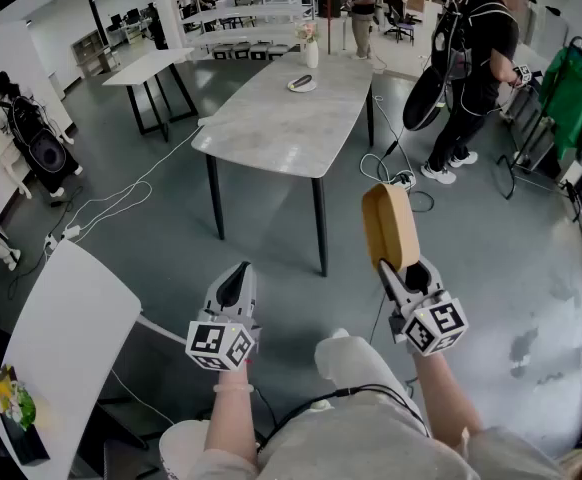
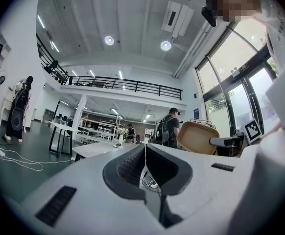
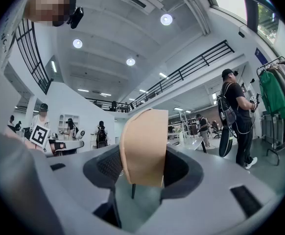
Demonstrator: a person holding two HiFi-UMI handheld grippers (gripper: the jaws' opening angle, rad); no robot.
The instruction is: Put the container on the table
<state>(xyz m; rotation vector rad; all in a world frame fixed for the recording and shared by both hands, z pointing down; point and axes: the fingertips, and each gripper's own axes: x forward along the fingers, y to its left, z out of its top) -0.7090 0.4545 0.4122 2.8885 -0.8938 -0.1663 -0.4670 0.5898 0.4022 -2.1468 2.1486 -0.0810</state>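
Note:
A tan, rounded container point(image 1: 390, 226) stands on edge between the jaws of my right gripper point(image 1: 403, 270), which is shut on its lower part. The right gripper view shows the container point(image 3: 143, 146) upright and pinched between the dark pads point(image 3: 110, 166); it also shows in the left gripper view point(image 2: 197, 137). My left gripper point(image 1: 237, 280) is held level beside it, to the left, shut with nothing in it; its jaws point(image 2: 145, 156) meet in a thin line. The grey marble table point(image 1: 271, 128) stands ahead across the floor, well beyond both grippers.
A small plate point(image 1: 302, 84) and a white vase point(image 1: 311, 53) sit at the marble table's far end. A white table point(image 1: 66, 338) is at lower left. Cables point(image 1: 111, 203) trail over the floor. A person in black point(image 1: 476, 58) stands by a clothes rack point(image 1: 571, 93) at right.

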